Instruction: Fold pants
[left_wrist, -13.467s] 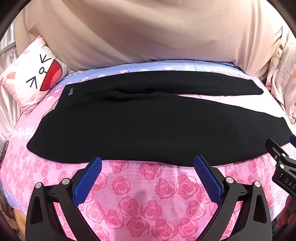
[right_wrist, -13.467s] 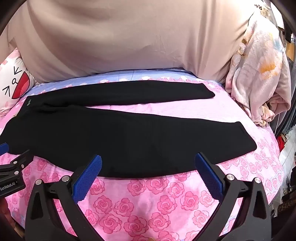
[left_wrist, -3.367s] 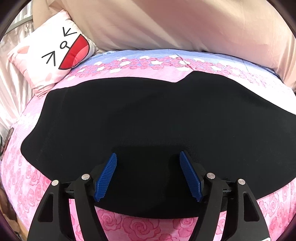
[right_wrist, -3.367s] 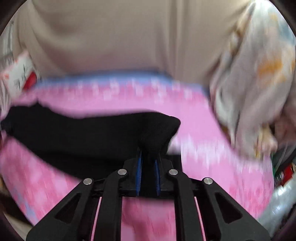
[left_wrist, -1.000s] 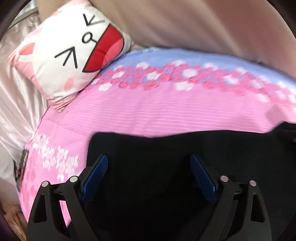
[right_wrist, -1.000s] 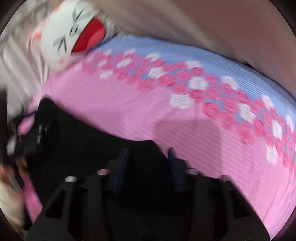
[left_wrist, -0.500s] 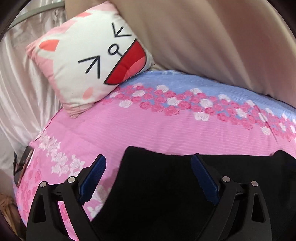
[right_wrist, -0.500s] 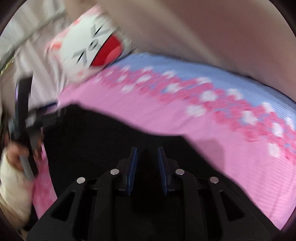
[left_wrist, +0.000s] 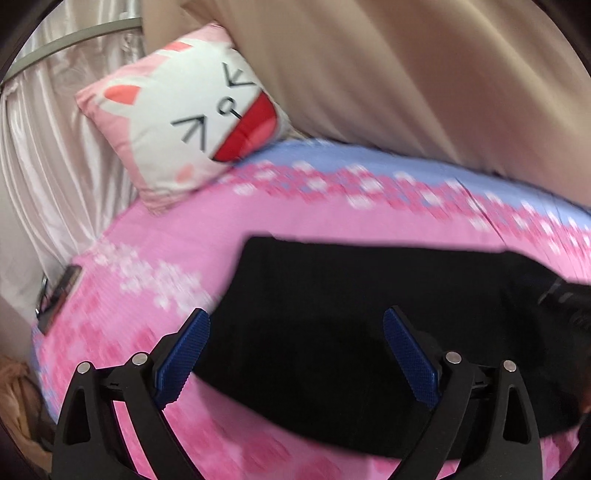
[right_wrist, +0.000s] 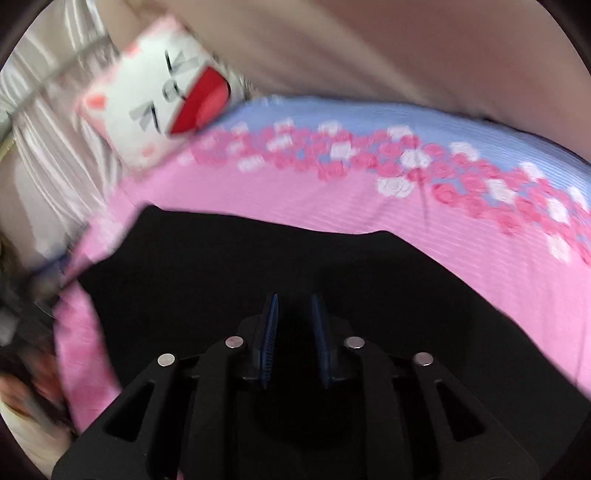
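Here the bed carries the black pants, lying below the cat pillow. Left tongs stand apart, empty; right tongs clamp the fabric, mid-fold. Next, probably: lay the held end flat.

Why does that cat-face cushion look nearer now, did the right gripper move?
Yes. The right gripper, carrying the black pants, travelled toward the cat-face cushion.

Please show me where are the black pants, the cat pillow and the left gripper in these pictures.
black pants (left_wrist: 351, 295), left wrist view, on the flat middle of the cloth.
cat pillow (left_wrist: 195, 110), left wrist view, on the white printed front.
left gripper (left_wrist: 295, 354), left wrist view, midway between its open blue fingertips.
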